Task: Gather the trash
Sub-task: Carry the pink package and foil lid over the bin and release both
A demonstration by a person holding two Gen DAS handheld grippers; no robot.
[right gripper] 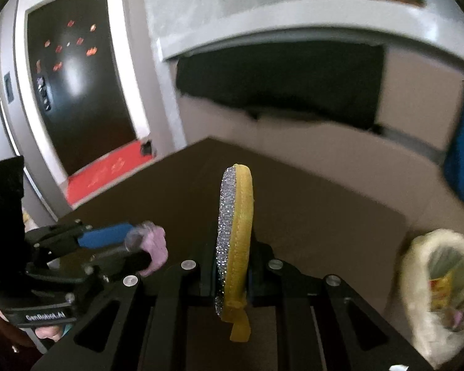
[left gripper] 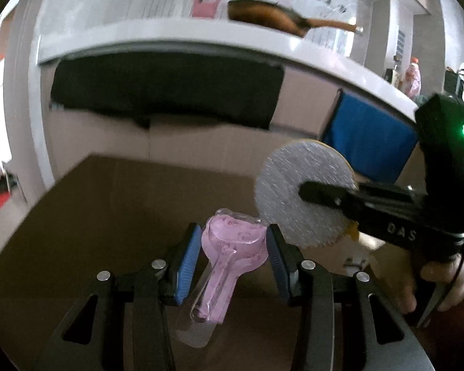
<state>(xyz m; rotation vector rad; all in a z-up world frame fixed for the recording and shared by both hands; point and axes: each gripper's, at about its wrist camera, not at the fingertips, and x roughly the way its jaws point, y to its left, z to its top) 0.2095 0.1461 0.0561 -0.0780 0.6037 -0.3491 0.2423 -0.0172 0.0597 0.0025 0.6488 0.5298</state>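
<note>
Left gripper [left gripper: 233, 247] fingers half open, clamping a clear plastic blister pack [left gripper: 229, 244] with pink insert; right gripper [right gripper: 233, 266] fingers nearly closed, pinching a round glittery scrub pad [right gripper: 233, 232] with yellow backing

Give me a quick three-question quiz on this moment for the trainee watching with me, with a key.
1. True or false: the right gripper is shut on the round scouring pad.
2. What does the left gripper hold between its blue pads?
A. a pink blister pack
B. a wooden brush
C. a yellow bag
3. In the right wrist view, on which side of the picture does the trash bag sit?

Key
1. True: the jaws clamp the pad edge-on, silver face and yellow backing both showing.
2. A: the pink blister pack.
3. The right side, low in the picture, open-mouthed with trash inside.
</note>
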